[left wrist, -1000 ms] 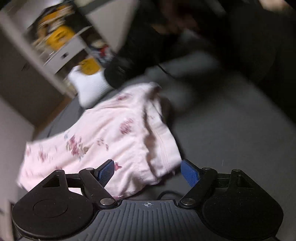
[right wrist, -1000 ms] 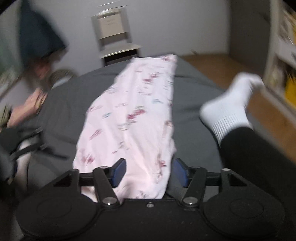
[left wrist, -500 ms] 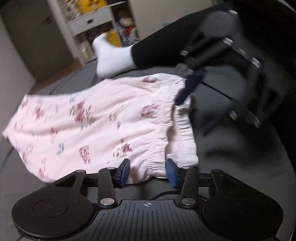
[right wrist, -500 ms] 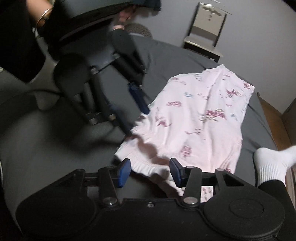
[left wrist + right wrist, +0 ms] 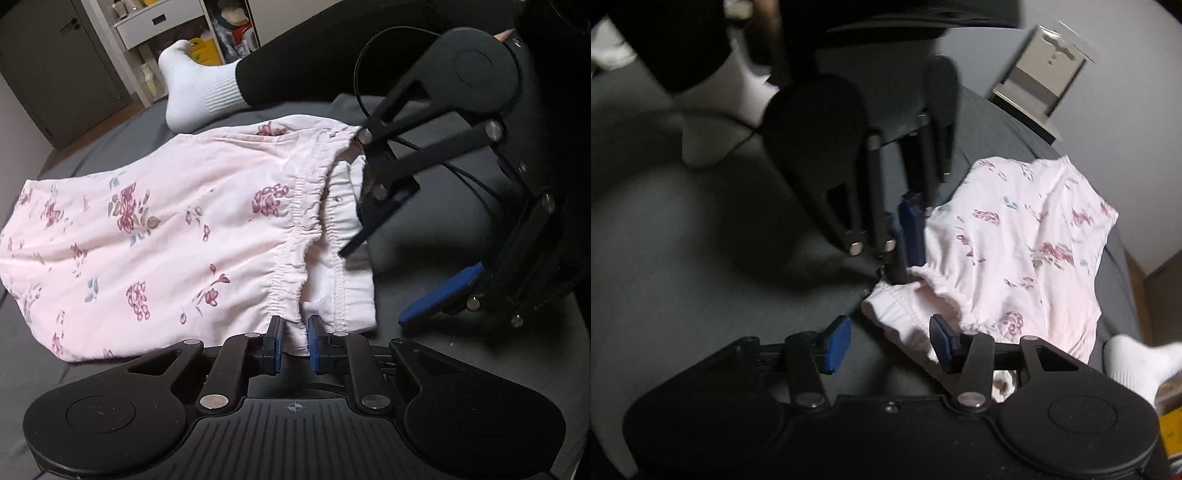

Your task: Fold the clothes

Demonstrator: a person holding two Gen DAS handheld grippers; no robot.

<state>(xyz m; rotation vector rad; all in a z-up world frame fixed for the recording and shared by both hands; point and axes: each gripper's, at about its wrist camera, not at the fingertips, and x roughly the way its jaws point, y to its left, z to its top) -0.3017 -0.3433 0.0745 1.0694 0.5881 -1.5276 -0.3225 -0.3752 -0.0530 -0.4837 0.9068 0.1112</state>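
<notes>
Pink floral pants (image 5: 155, 236) lie flat on a dark grey bed (image 5: 424, 369), waistband toward me. My left gripper (image 5: 294, 347) is shut on the near corner of the elastic waistband, and fabric shows between its blue pads. From the right wrist view the pants (image 5: 1027, 236) spread away to the right. There the left gripper (image 5: 905, 236) pinches the waistband's far corner. My right gripper (image 5: 889, 343) stands open, straddling the other waistband corner with cloth between its fingers. In the left wrist view the right gripper (image 5: 413, 254) is at the right, open.
A person's black-clad leg with a white sock (image 5: 199, 92) rests on the bed just beyond the pants, and the sock (image 5: 1134, 362) also shows at the lower right. A shelf unit (image 5: 166, 26) and a door (image 5: 55, 74) stand behind. A chair (image 5: 1045, 74) stands past the bed.
My left gripper has narrowed from wide open to shut on the waistband corner. The right gripper has come down to the waistband and stays open.
</notes>
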